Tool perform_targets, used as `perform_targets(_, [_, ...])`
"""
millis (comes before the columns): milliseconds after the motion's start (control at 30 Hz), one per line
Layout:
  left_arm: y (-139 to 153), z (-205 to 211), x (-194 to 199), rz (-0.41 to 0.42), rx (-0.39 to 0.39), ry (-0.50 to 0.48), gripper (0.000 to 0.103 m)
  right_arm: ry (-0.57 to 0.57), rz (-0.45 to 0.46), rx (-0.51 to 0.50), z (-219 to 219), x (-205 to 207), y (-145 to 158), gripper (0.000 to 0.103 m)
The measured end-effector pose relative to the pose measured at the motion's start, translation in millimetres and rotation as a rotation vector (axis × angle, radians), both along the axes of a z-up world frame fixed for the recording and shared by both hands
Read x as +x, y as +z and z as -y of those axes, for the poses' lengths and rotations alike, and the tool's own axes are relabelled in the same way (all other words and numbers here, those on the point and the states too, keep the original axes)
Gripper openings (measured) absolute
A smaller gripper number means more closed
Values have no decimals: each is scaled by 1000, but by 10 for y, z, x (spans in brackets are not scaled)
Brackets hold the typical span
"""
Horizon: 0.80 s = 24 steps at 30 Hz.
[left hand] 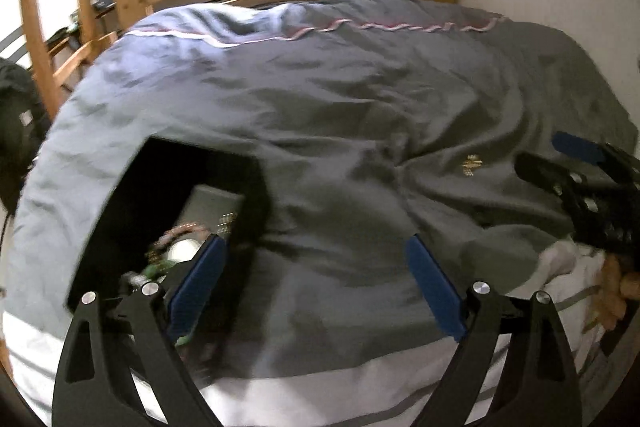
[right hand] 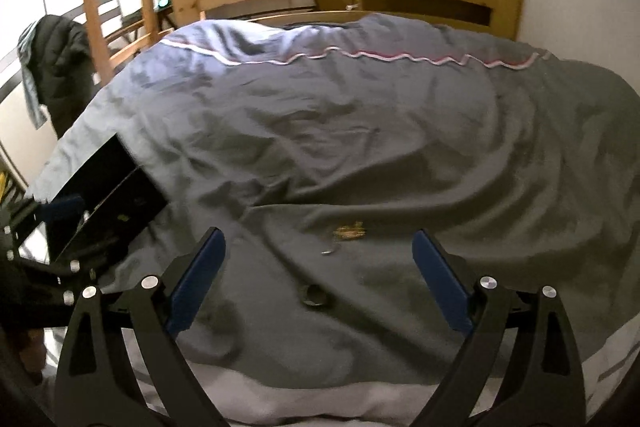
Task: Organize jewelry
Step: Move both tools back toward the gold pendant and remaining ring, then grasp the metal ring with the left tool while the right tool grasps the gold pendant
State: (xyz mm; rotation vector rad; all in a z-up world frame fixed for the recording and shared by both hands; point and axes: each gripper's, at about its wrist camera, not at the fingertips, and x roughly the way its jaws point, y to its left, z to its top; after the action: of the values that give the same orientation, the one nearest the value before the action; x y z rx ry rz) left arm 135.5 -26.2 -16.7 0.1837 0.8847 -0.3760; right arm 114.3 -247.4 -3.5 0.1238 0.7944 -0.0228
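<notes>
Left gripper (left hand: 316,287) jaws spread wide, nothing between pads — right gripper (right hand: 318,283) likewise wide apart, empty; both angled forward and down.

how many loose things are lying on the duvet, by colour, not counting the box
gold: 1, the gold piece
silver: 1, the small silver bit
dark: 1, the dark ring
total: 3
</notes>
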Motion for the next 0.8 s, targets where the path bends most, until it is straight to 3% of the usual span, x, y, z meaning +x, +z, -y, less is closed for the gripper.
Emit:
perform_targets(67, [0, 132, -45, 5, -46, -61, 90, -11, 6, 21, 95, 10, -10, 91])
perform_targets(167, [-1, 340, -99, 21, -91, -142, 88, -14, -7, 36, 186, 67, -64, 72])
perform_targets(300, [-87, 691, -110, 14, -133, -271, 71, 11, -30, 82, 276, 195, -134, 55])
perform_targets(400, [-219, 929, -87, -18, -134, -336, 62, 44, -69, 105, 317, 348, -211, 51])
perform_targets(533, [-461, 1129, -55, -79, -117, -376, 59, 58, -109, 159, 368, 459, -365, 51])
perform_targets(600, [-552, 1146, -57, -108, -114, -397, 49, 40, -115, 225, 421, 484, -496, 51])
perform_targets(800, [-738, 1230, 12, -139, -116, -427, 49, 15, -148, 298, 447, 594, -787, 51])
